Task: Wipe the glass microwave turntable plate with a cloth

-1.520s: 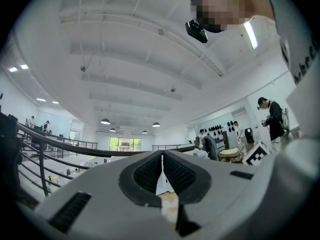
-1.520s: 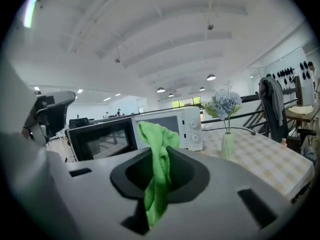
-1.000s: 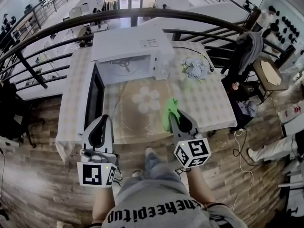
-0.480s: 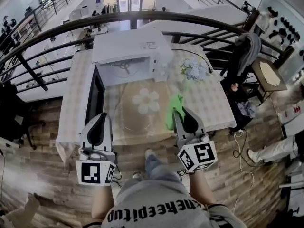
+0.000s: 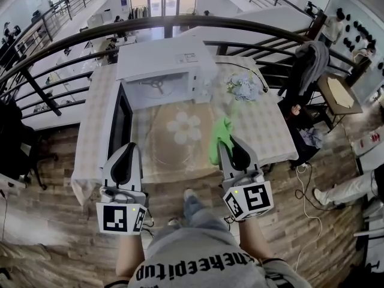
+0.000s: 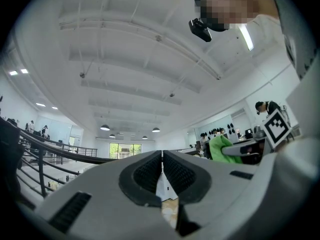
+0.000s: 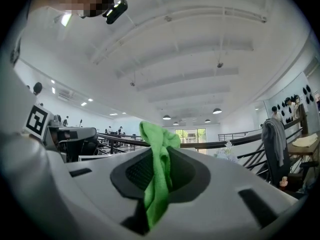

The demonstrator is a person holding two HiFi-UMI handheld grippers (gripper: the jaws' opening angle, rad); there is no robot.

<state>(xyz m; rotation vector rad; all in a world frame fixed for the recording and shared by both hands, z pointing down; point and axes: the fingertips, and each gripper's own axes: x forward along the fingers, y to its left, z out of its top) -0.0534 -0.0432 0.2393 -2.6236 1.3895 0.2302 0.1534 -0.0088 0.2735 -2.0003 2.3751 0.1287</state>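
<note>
The left gripper has its jaws pressed together on nothing, the ribbed pads meeting along one seam. I judge it is kept free to steady the glass. Ahead of its tips and off to their right, the glass turntable plate lies flat and face up on the table. It is out of the open microwave, so its whole face can be reached. Being round, it has no long axis. Right of it, the right gripper pinches the green cloth. The cloth's long axis runs along the jaws, and its free end pokes past the tips towards the microwave, placed to lead a wipe. Whether it touches the plate's right edge cannot be told.
</note>
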